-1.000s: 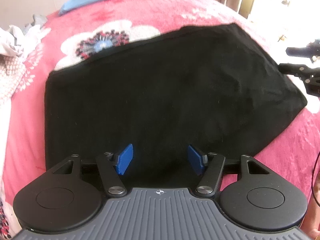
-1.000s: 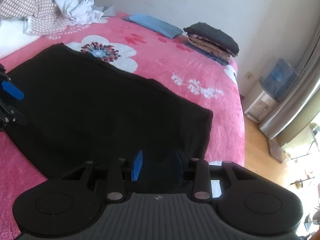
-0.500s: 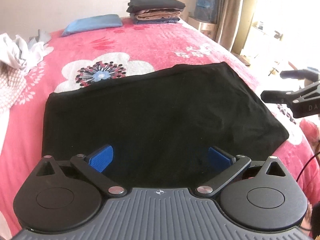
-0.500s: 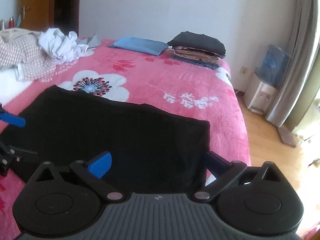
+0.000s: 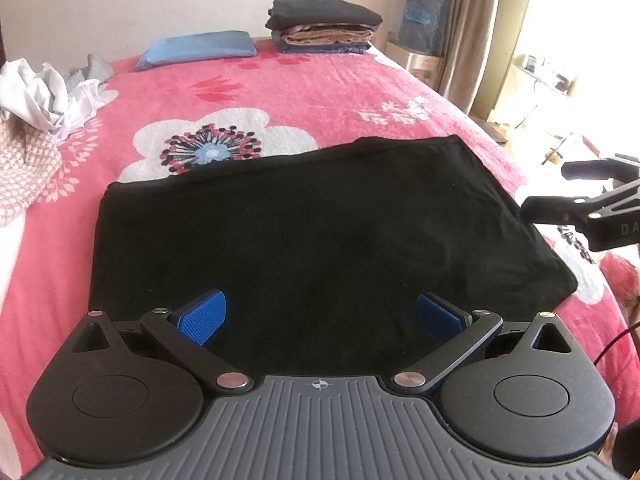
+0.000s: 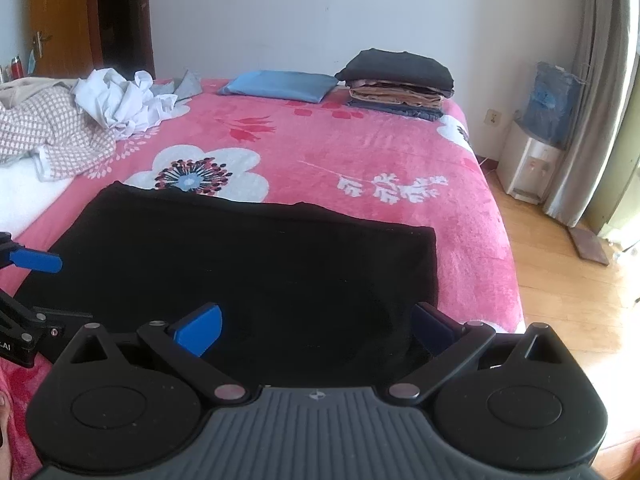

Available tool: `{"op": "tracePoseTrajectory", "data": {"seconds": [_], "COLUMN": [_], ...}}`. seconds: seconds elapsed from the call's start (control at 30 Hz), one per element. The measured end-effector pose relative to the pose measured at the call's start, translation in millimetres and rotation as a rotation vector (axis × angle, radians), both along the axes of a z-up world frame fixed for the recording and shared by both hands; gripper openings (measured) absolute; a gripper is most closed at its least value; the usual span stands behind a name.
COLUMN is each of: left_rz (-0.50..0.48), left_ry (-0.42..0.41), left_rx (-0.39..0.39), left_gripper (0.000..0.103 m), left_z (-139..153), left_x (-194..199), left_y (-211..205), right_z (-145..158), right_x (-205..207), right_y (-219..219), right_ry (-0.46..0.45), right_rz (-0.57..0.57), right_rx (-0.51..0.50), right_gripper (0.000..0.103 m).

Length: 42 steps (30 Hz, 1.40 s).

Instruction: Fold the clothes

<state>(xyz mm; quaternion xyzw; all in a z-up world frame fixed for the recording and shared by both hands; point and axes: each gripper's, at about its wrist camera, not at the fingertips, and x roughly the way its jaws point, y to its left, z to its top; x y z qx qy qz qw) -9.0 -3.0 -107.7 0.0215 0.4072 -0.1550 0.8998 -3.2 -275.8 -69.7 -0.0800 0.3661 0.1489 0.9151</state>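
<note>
Two grippers, both with jaws wide apart, nothing held. Left gripper [image 5: 320,314] hovered over the near edge of the black garment [image 5: 312,232]; right gripper [image 6: 316,326] sat over the same garment's near right corner. Garment lay flat, folded to a rough rectangle, on the pink floral blanket [image 5: 304,88]. Beyond the garment: the blanket's white flower print [image 6: 196,176], then a blue pillow [image 6: 280,86] and a stack of folded clothes [image 6: 400,80] by the wall. Unfolded laundry pile [image 6: 80,120] was far left of the garment.
</note>
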Motion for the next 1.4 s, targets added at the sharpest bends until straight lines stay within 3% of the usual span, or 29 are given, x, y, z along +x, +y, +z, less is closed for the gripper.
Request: {"op": "tracePoseTrajectory", "data": {"seconds": [0.5,1.13,1.27,1.4], "left_rz": [0.02,0.131,0.145,0.164], "left_ry": [-0.003,-0.045,-0.004,0.067], "left_rx": [-0.005,0.004,0.04,0.054], "left_gripper": [0.103,0.103,0.103,0.103], "left_z": [1,5,0,-9], "left_x": [-2,4,9,13], "left_y": [2,17,20,22], "right_z": [2,-11,-18,-23], "right_x": [-6,-5,-3,-3], "right_y": [1,8,13,20], "right_ry": [-0.001,0.118,0.173,0.181], "right_rz": [0.009,0.043,0.048,0.042], "right_rx": [0.044,0.081,0.095,0.04], "right_gripper": [0.103,0.103,0.103,0.103]}}
